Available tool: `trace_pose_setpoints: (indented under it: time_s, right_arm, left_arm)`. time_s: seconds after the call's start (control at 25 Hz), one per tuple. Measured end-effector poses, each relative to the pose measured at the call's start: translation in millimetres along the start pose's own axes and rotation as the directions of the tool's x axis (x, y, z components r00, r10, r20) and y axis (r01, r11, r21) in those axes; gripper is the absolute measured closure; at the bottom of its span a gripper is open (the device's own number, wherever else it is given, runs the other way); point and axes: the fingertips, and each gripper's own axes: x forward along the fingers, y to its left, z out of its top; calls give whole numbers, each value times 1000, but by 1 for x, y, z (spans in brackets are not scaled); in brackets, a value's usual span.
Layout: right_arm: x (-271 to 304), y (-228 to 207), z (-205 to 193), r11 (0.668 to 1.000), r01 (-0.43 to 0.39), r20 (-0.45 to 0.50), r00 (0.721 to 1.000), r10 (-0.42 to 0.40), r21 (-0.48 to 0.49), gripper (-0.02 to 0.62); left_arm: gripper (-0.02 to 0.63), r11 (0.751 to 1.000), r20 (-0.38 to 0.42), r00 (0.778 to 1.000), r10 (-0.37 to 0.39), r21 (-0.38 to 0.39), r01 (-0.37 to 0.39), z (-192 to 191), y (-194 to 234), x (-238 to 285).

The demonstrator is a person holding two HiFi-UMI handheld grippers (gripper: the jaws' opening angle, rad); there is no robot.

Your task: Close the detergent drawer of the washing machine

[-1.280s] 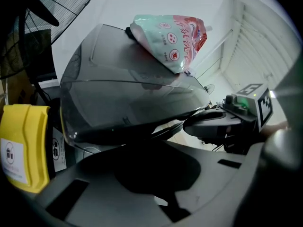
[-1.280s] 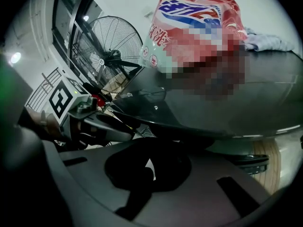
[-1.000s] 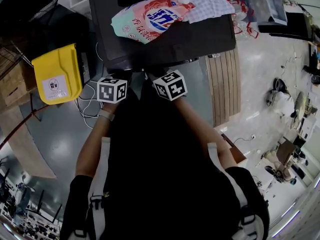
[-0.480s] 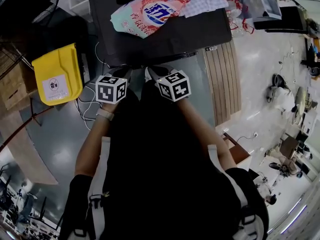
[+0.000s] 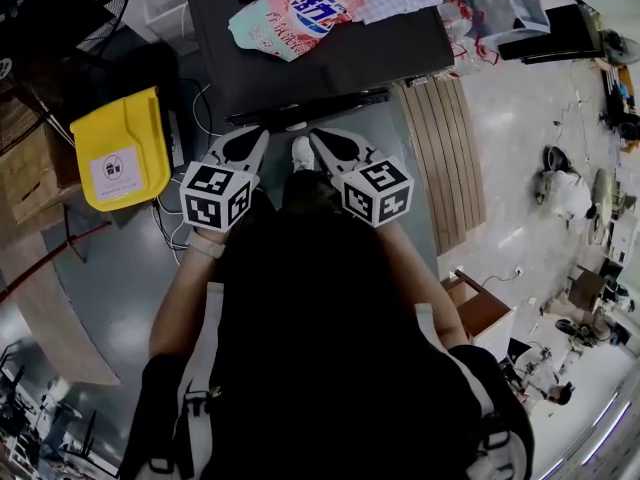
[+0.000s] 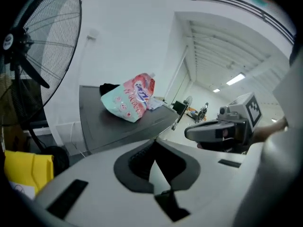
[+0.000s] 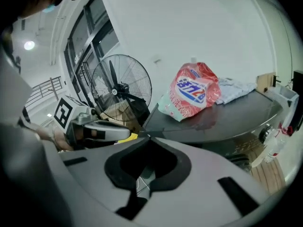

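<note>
Here left gripper (image 5: 260, 136), right gripper (image 5: 317, 137) closed, empty, near washing machine (image 5: 370, 58).

Dark grey washing machine (image 5: 395, 53), flat-topped, beside white wall, drawer not discernible

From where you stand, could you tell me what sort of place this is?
Probably a workshop or test hall with a laundry corner: a detergent pouch lies on the dark washing machine, and a pedestal fan stands beside it.
</note>
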Motion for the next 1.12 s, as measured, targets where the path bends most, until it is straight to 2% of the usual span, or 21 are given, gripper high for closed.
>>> trace_pose_setpoints:
  time_s: [0.32,0.64,0.88,1.0,1.12]
  right_arm:
    - [-58,49,38,994,45,172,985,-28,-96,580]
    - [-112,102,65,968,104,309,951,-29,-229,580]
    - [-131,128,71,944,149,366,930,-32,-296,580]
    - [-138,141,74,935,154,402,915,-14,-318,580]
    - [-140,146,66,931,160,390,920,-20,-328,578]
  left_arm:
    - [595,987,145,989,-29,162,6,39,-39,-59]
    - [595,960,319,945,-76,280,-18,74,-76,-123]
    - [595,944,370,925,-85,327,-44,76,-91,-152]
    - [595,942,372,923,-95,334,-37,71,-97,-159]
    - [595,944,372,923,-101,329,-29,66,-102,-163]
